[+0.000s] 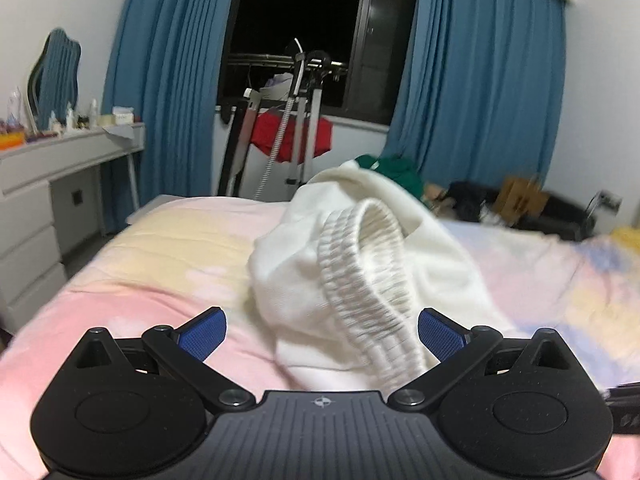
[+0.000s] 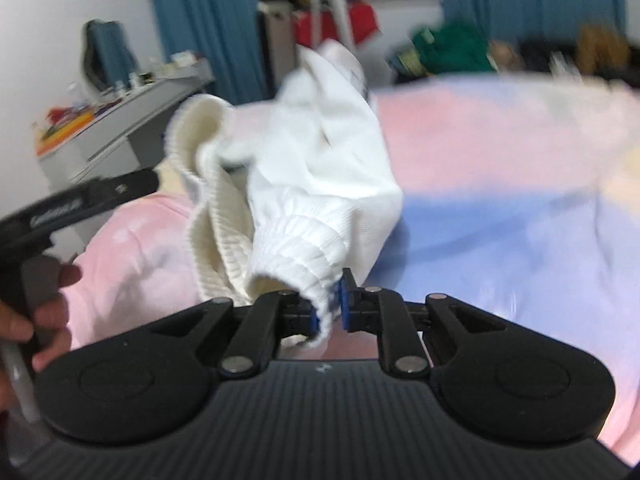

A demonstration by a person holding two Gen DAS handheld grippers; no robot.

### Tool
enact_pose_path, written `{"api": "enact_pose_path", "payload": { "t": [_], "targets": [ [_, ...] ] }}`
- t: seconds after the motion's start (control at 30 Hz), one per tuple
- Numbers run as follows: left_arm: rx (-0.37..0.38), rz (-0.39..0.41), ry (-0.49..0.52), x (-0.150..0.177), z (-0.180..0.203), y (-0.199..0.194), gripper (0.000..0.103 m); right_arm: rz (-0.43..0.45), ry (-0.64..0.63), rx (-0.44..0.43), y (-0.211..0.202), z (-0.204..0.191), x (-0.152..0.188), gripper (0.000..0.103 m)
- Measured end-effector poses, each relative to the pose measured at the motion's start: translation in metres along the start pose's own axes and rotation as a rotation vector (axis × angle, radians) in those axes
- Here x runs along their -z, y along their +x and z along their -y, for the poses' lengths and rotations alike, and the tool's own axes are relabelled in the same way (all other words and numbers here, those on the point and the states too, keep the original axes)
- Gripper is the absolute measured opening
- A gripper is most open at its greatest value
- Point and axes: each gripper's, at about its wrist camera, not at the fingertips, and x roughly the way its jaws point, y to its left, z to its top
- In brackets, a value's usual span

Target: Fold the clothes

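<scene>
A white knit garment (image 1: 360, 248) with ribbed hems is bunched up over the pastel bedspread (image 1: 140, 264). In the left wrist view its ribbed band (image 1: 368, 280) loops down between my left gripper's (image 1: 322, 334) wide-apart blue pads (image 1: 202, 338), which stand open and do not touch it. In the right wrist view my right gripper (image 2: 329, 312) is shut on a ribbed cuff (image 2: 304, 264) of the white garment (image 2: 320, 160), which hangs lifted above the bed. The left gripper's handle (image 2: 80, 200) and a person's hand (image 2: 44, 312) show at the left edge.
A pink, yellow and blue bedspread (image 2: 500, 200) covers the bed. A grey dresser (image 1: 48, 184) with small items stands left. A clothes rack (image 1: 288, 120) with a red cloth is by the dark window. A green garment (image 1: 400, 168) and boxes lie at the far right.
</scene>
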Motion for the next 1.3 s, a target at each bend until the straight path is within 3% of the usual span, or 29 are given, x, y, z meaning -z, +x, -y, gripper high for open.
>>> {"api": "enact_pose_path", "payload": {
  "t": [0.17, 0.47, 0.57, 0.77, 0.83, 0.93, 1.03, 1.13, 1.2, 1.3],
  "targets": [
    [-0.040, 0.011, 0.000, 0.003, 0.003, 0.006, 0.103, -0.073, 0.122, 0.015, 0.006, 0.023, 0.013, 0.018],
    [-0.077, 0.042, 0.015, -0.032, 0.015, 0.053, 0.103, -0.053, 0.058, 0.012, 0.007, 0.013, 0.013, 0.018],
    [-0.122, 0.050, 0.023, -0.035, 0.015, 0.065, 0.103, -0.054, 0.068, 0.012, 0.010, 0.019, 0.012, 0.018],
    [-0.244, -0.047, -0.179, -0.027, -0.025, 0.073, 0.102, -0.053, 0.116, 0.038, 0.014, 0.027, 0.011, 0.019],
    [-0.284, -0.084, -0.249, -0.022, -0.041, 0.067, 0.102, -0.019, 0.062, 0.087, 0.008, 0.018, 0.011, 0.021],
    [-0.367, -0.130, -0.275, -0.013, -0.060, 0.053, 0.101, 0.052, -0.027, 0.125, -0.010, 0.002, 0.012, 0.022],
    [-0.374, -0.176, -0.288, -0.006, -0.072, 0.039, 0.096, 0.072, -0.027, 0.092, -0.022, 0.000, 0.015, 0.030],
    [-0.325, -0.176, -0.300, -0.007, -0.073, 0.024, 0.096, 0.068, 0.027, -0.033, -0.027, 0.011, 0.012, 0.040],
    [-0.302, -0.162, -0.266, -0.009, -0.069, 0.014, 0.096, 0.062, 0.084, -0.130, -0.030, 0.021, 0.007, 0.058],
    [-0.277, -0.136, -0.216, -0.010, -0.055, 0.005, 0.096, 0.076, 0.183, -0.220, -0.032, 0.037, 0.001, 0.069]
  ]
}}
